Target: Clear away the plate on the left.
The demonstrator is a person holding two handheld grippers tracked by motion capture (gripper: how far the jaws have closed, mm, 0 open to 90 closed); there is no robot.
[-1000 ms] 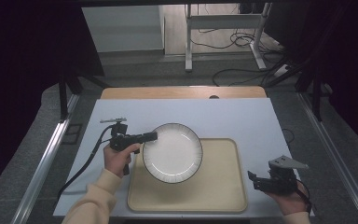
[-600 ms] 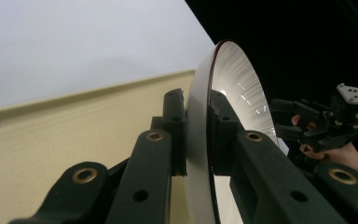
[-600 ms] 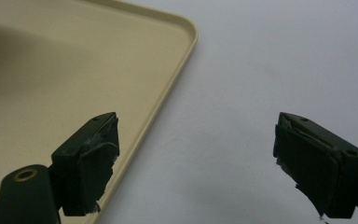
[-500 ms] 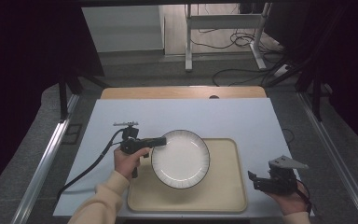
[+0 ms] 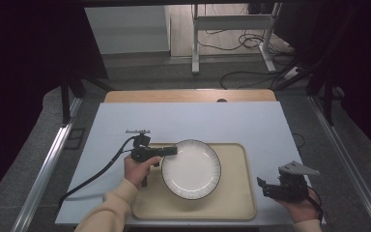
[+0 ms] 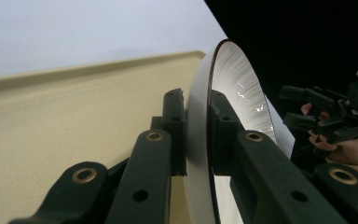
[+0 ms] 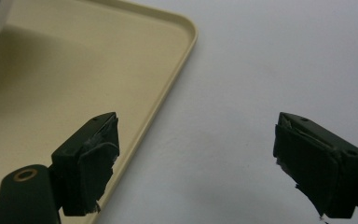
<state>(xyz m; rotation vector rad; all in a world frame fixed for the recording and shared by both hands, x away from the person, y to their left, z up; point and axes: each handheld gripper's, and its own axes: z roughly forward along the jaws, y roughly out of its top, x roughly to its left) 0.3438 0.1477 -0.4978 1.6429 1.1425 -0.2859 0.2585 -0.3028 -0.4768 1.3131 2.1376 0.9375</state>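
The table (image 5: 188, 121) is covered in white. A beige tray (image 5: 232, 203) is set at its 6 o'clock edge. A white plate (image 5: 193, 170) is held over the tray, its 9 o'clock rim pinched by the left gripper (image 5: 170, 151). The right gripper (image 5: 262, 186) is held spread at the tray's 3 o'clock side.

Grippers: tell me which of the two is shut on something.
The left gripper. Its fingers clamp the plate rim over the tray; the right gripper is open, holding nothing.
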